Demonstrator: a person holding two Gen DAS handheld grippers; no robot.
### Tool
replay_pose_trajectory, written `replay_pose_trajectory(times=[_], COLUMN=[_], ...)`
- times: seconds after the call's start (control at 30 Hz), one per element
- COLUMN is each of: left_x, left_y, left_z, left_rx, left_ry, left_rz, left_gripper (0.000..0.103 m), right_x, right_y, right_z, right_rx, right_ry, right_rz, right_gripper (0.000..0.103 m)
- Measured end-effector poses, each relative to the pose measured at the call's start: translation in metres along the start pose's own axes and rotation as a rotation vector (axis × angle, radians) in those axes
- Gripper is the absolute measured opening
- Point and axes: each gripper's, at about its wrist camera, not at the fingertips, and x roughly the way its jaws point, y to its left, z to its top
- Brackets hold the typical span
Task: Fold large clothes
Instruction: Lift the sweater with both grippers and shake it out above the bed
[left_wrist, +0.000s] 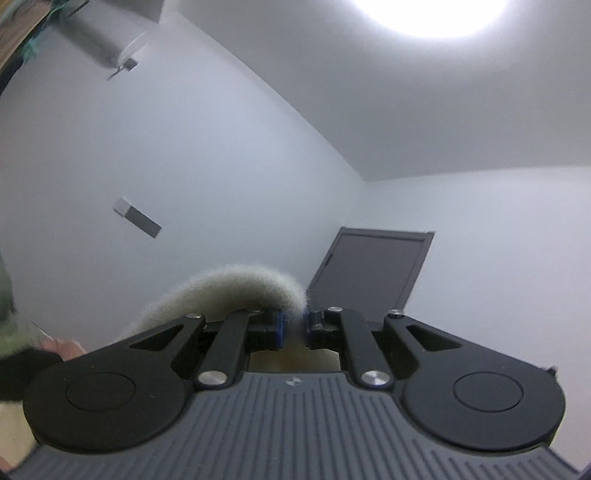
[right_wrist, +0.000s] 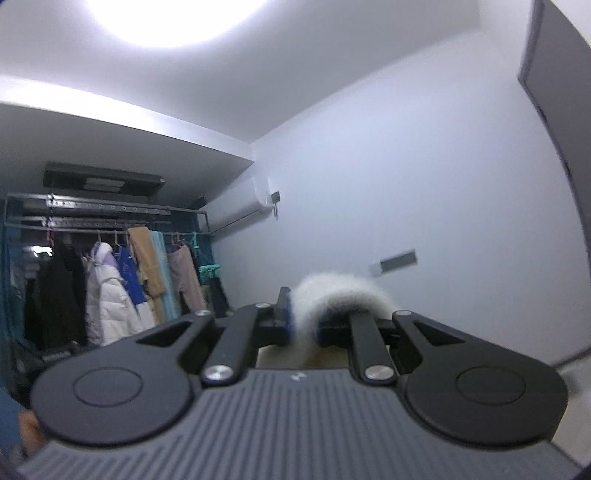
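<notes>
A cream fuzzy garment (left_wrist: 229, 286) is held up in the air by both grippers. In the left wrist view my left gripper (left_wrist: 294, 326) is shut on an edge of it; the fabric arches up and over to the left of the blue pads. In the right wrist view my right gripper (right_wrist: 304, 325) is shut on the same fluffy garment (right_wrist: 334, 291), which loops up over the right finger. Both grippers point upward toward walls and ceiling. The rest of the garment hangs below, hidden by the gripper bodies.
A dark door (left_wrist: 369, 269) stands ahead of the left gripper. A clothes rack with hanging coats (right_wrist: 107, 280) and a wall air conditioner (right_wrist: 240, 206) are left of the right gripper. A bright ceiling lamp (right_wrist: 177, 18) is overhead.
</notes>
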Motion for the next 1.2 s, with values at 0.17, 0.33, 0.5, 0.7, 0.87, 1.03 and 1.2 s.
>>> replay_pose_trajectory(times=[0.17, 0.33, 0.5, 0.7, 0.87, 1.03, 1.2], left_x=[0.047, 0.101, 0.160, 0.227, 0.268, 0.288, 0.301], left_y=[0.030, 0.118, 0.228, 0.376, 0.458, 0.503, 0.524], left_z=[-0.015, -0.088, -0.165, -0.254, -0.316, -0.364, -0.386], left_rx=[0.029, 0.003, -0.043, -0.118, -0.134, -0.117, -0.104], left_ry=[0.077, 0.158, 0.246, 0.338, 0.427, 0.530, 0.574], left_rz=[0.115, 0.221, 0.341, 0.459, 0.502, 0.529, 0.562], left_gripper=[0.012, 0.012, 0.012, 0.012, 0.012, 0.012, 0.012], right_x=[0.049, 0.105, 0.170, 0.263, 0.325, 0.347, 0.342], right_y=[-0.014, -0.061, -0.110, -0.165, -0.211, -0.239, -0.252], right_z=[-0.005, -0.074, -0.165, -0.289, -0.382, -0.448, -0.475], right_rx=[-0.014, 0.042, 0.091, 0.106, 0.159, 0.176, 0.188], right_ry=[0.080, 0.224, 0.335, 0.465, 0.534, 0.630, 0.685], right_rz=[-0.061, -0.118, -0.154, -0.187, -0.228, -0.274, -0.309], right_gripper=[0.015, 0.015, 0.016, 0.017, 0.017, 0.017, 0.017])
